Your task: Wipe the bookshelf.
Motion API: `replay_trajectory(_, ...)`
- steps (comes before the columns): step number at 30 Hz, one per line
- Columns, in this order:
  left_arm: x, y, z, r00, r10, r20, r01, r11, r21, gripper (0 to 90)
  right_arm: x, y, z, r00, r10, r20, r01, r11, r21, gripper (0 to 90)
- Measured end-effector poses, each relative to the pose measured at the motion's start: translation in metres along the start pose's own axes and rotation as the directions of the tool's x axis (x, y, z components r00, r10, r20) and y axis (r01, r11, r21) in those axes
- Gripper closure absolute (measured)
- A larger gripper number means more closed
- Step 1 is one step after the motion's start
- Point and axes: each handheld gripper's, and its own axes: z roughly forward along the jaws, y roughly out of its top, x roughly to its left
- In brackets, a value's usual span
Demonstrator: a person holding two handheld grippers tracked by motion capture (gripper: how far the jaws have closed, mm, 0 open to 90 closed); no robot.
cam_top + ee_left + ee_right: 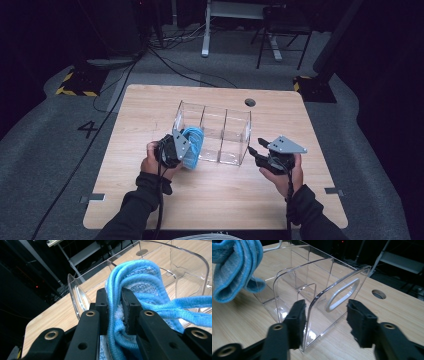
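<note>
High view: left hand-held gripper (181, 148) clamped blue cloth (192, 146) at clear organizer (235, 131); right hand-held gripper (256, 151) part-open, empty, end wall between jaws; next likely wiping compartment

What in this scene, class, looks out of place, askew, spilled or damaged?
Nothing is spilled or visibly broken. The clear organiser stands upright on the table. The one untidy thing is the blue cloth, bunched in the left gripper at the organiser's left end. The right gripper straddles the handle-end wall with jaws open.

organizer (212, 132) mid-table (150, 200) | cloth (192, 146) at its left end | hole (250, 102) behind
</note>
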Motion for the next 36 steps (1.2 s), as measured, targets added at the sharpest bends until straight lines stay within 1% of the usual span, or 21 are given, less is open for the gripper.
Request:
replay_trajectory(1, 0.001, 0.000, 0.001, 1.0000, 0.000, 0.002, 0.000, 1.0000, -0.003, 77.9, -0.002, 0.001, 0.002, 0.9996, 0.014, -0.023, -0.015, 1.000, -0.010, 45.8)
replay_trajectory(2, 0.001, 0.000, 0.001, 1.0000, 0.001, 0.006, -0.001, 1.0000, 0.001, 77.8, -0.002, 0.001, 0.005, 0.9996, 0.019, -0.022, -0.020, 1.000, -0.018, 44.8)
replay_trajectory(3, 0.001, -0.001, 0.002, 1.0000, 0.001, 0.008, -0.001, 1.0000, 0.000, 77.8, -0.002, 0.002, 0.007, 0.9997, 0.015, -0.018, -0.015, 1.000, -0.020, 43.0)
replay_trajectory(5, 0.002, -0.002, 0.003, 0.9996, -0.006, 0.026, 0.007, 1.0000, -0.003, 77.6, 0.001, 0.002, 0.016, 0.9997, 0.001, -0.025, -0.001, 1.000, -0.008, 40.3)
replay_trajectory(7, 0.001, -0.003, 0.004, 0.9995, -0.009, 0.031, 0.008, 0.9999, 0.006, 77.6, 0.003, 0.002, 0.025, 0.9994, -0.015, -0.031, 0.016, 1.000, 0.004, 39.1)
replay_trajectory(9, 0.001, -0.003, 0.005, 0.9994, -0.009, 0.034, 0.009, 0.9999, 0.007, 77.5, 0.003, 0.002, 0.033, 0.9994, -0.005, -0.034, 0.006, 1.000, 0.012, 38.3)
replay_trajectory(11, 0.002, -0.004, 0.005, 0.9993, -0.009, 0.037, 0.009, 0.9999, 0.006, 77.5, 0.000, 0.002, 0.041, 0.9991, 0.018, -0.039, -0.017, 1.000, 0.022, 37.8)
replay_trajectory(12, 0.002, -0.003, 0.005, 0.9993, 0.001, 0.038, -0.001, 1.0000, 0.008, 77.5, -0.001, 0.001, 0.045, 0.9989, 0.030, -0.035, -0.029, 0.999, 0.027, 38.6)
replay_trajectory(14, 0.002, -0.004, 0.005, 0.9991, -0.005, 0.042, 0.005, 1.0000, 0.005, 77.5, -0.004, -0.001, 0.052, 0.9970, 0.050, -0.059, -0.048, 0.998, 0.033, 41.3)
replay_trajectory(15, 0.003, -0.004, 0.005, 0.9989, -0.004, 0.047, 0.004, 1.0000, 0.005, 77.5, -0.005, -0.002, 0.055, 0.9970, 0.052, -0.058, -0.050, 0.998, 0.033, 43.2)
replay_trajectory(16, 0.004, -0.004, 0.005, 0.9987, 0.000, 0.051, 0.000, 1.0000, 0.006, 77.5, -0.006, -0.003, 0.057, 0.9949, 0.060, -0.081, -0.058, 0.998, 0.030, 45.8)
replay_trajectory(17, 0.004, -0.004, 0.005, 0.9985, -0.003, 0.054, 0.002, 1.0000, 0.006, 77.5, -0.007, -0.004, 0.058, 0.9948, 0.058, -0.084, -0.056, 0.998, 0.022, 50.7)
replay_trajectory(18, 0.005, -0.004, 0.006, 0.9985, -0.004, 0.055, 0.004, 1.0000, 0.006, 77.4, -0.008, -0.003, 0.058, 0.9963, 0.045, -0.073, -0.043, 0.999, 0.017, 53.9)
replay_trajectory(19, 0.005, -0.005, 0.007, 0.9981, -0.009, 0.061, 0.009, 0.9999, 0.007, 77.4, -0.008, -0.003, 0.058, 0.9957, 0.042, -0.083, -0.041, 0.999, 0.011, 54.7)
replay_trajectory(21, 0.006, -0.005, 0.007, 0.9979, -0.010, 0.064, 0.009, 0.9999, 0.010, 77.4, -0.008, -0.004, 0.058, 0.9961, 0.031, -0.082, -0.030, 0.999, 0.014, 55.7)
replay_trajectory(24, 0.007, -0.005, 0.008, 0.9978, -0.014, 0.065, 0.013, 0.9998, 0.012, 77.3, -0.010, -0.005, 0.057, 0.9946, 0.044, -0.094, -0.044, 0.999, 0.006, 57.2)
replay_trajectory(28, 0.006, -0.003, 0.005, 0.9989, -0.015, 0.044, 0.015, 0.9999, 0.007, 77.3, -0.008, -0.007, 0.052, 0.9944, 0.049, -0.094, -0.048, 0.999, 0.008, 58.0)
replay_trajectory(32, 0.008, 0.001, 0.002, 0.9993, -0.017, 0.035, 0.016, 0.9999, 0.003, 77.2, -0.003, -0.010, 0.043, 0.9944, 0.054, -0.091, -0.053, 0.999, 0.014, 57.5)
replay_trajectory(33, 0.009, 0.004, 0.000, 0.9997, -0.011, 0.023, 0.011, 0.9999, 0.002, 77.0, 0.000, -0.011, 0.039, 0.9949, 0.051, -0.087, -0.050, 0.999, 0.018, 56.7)
replay_trajectory(35, 0.011, 0.010, -0.004, 0.9999, -0.016, 0.000, 0.016, 0.9999, -0.005, 77.1, 0.003, -0.013, 0.033, 0.9947, 0.051, -0.089, -0.049, 0.999, 0.024, 55.9)
replay_trajectory(36, 0.011, 0.013, -0.006, 0.9998, -0.018, -0.012, 0.018, 0.9998, -0.013, 77.1, 0.006, -0.015, 0.028, 0.9956, 0.049, -0.080, -0.047, 0.998, 0.030, 55.6)
